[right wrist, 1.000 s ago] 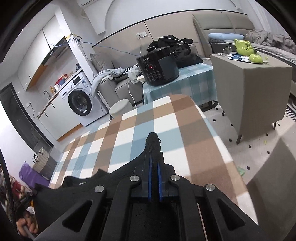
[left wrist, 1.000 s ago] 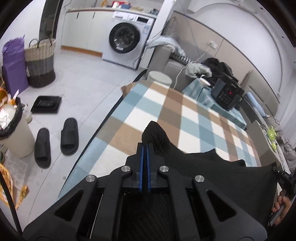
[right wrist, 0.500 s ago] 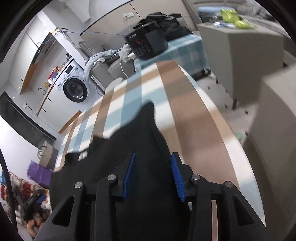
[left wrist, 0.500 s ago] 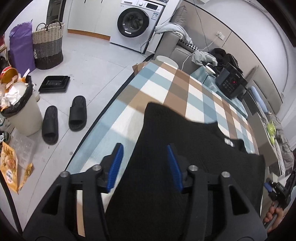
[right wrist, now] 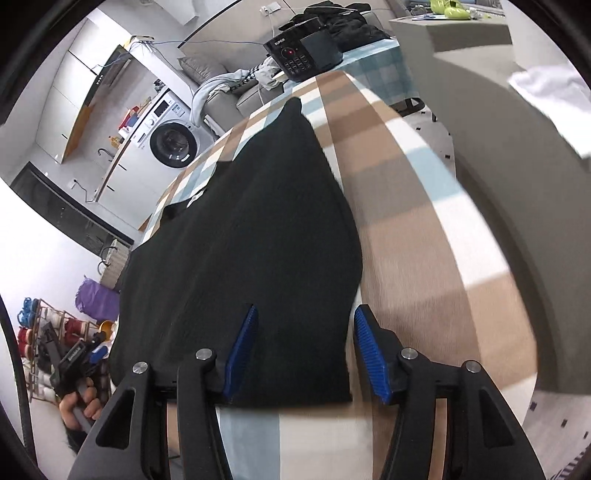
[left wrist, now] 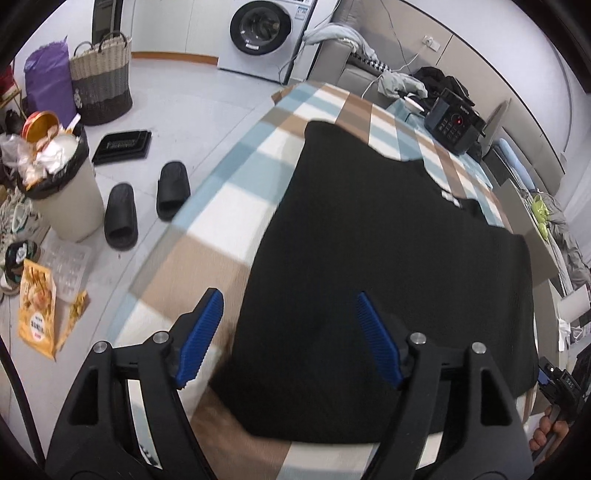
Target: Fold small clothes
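The left gripper [left wrist: 288, 332] is standing with its blue pads apart, and its jaws have just been opening; the black garment [left wrist: 369, 258] is lying under and between them, but the pads are not pressing on it. The right gripper [right wrist: 303, 350] is likewise parted, its jaws having just been opening, with the garment's near edge running across below them and nothing pinched.

The garment is lying spread and fairly flat on the checked tablecloth [left wrist: 221, 206], running away ahead of both grippers with its neckline and label at the far side. The step in hand looks to be the release after laying the piece out, so doing it well probably means lifting the pads clear without snagging the knit, then picking matching points on the near hem so the next fold is landing square and not skewed. The near right corner seems slightly curved, and may want smoothing first.

Further off to the left of the left gripper, two black slippers [left wrist: 147, 206] are sitting on the pale floor beside a full bin [left wrist: 62, 192], with a woven basket [left wrist: 101, 86] beyond. Ahead, past the table's end, a dark cooker [left wrist: 452, 127] is resting on a second cloth, and a washing machine [left wrist: 264, 35] is standing at the far wall.
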Action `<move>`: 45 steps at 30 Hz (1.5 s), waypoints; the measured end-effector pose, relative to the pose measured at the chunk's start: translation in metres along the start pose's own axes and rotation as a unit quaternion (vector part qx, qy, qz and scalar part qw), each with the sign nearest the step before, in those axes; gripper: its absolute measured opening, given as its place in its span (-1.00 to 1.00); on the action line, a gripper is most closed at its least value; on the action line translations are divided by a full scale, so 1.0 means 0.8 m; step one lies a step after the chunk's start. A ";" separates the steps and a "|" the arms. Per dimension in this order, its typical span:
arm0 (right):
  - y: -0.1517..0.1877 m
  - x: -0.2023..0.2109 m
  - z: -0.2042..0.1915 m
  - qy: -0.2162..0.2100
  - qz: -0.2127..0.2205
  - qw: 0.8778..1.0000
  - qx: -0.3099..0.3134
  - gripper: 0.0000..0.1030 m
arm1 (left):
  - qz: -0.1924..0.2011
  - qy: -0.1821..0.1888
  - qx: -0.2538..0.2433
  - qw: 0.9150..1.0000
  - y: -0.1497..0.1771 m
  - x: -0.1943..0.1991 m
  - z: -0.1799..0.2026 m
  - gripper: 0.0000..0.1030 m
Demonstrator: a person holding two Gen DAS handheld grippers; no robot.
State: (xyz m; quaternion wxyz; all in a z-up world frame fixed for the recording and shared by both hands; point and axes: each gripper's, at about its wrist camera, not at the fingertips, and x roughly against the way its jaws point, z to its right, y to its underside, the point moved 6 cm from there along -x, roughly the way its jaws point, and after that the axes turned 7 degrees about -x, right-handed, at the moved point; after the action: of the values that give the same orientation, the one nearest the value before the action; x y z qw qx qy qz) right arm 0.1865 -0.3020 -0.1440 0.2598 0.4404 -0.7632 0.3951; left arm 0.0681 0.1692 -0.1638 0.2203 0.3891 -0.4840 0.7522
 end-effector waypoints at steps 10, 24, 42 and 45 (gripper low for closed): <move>0.005 0.023 -0.028 0.048 0.037 0.995 0.074 -0.83 | -0.005 -0.007 -0.025 1.000 0.032 0.015 0.016 0.40; 0.017 0.014 -0.003 0.015 0.016 1.000 0.015 -0.19 | -0.010 -0.006 -0.027 1.000 0.040 0.011 0.009 0.27; 0.030 0.020 -0.006 0.090 0.028 0.994 0.062 -0.88 | 0.014 0.007 -0.002 1.000 0.025 0.012 -0.014 -0.90; 0.024 0.025 -0.007 0.096 0.037 0.993 0.055 -0.64 | 0.010 0.007 0.004 1.000 0.025 0.014 -0.017 -0.89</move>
State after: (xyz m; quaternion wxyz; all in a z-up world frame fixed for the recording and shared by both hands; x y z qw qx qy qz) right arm 0.1604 -0.3012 -0.1333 0.2931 0.3855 -0.7275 0.4860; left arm 0.0423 0.1720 -0.1690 0.2146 0.3795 -0.4831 0.7593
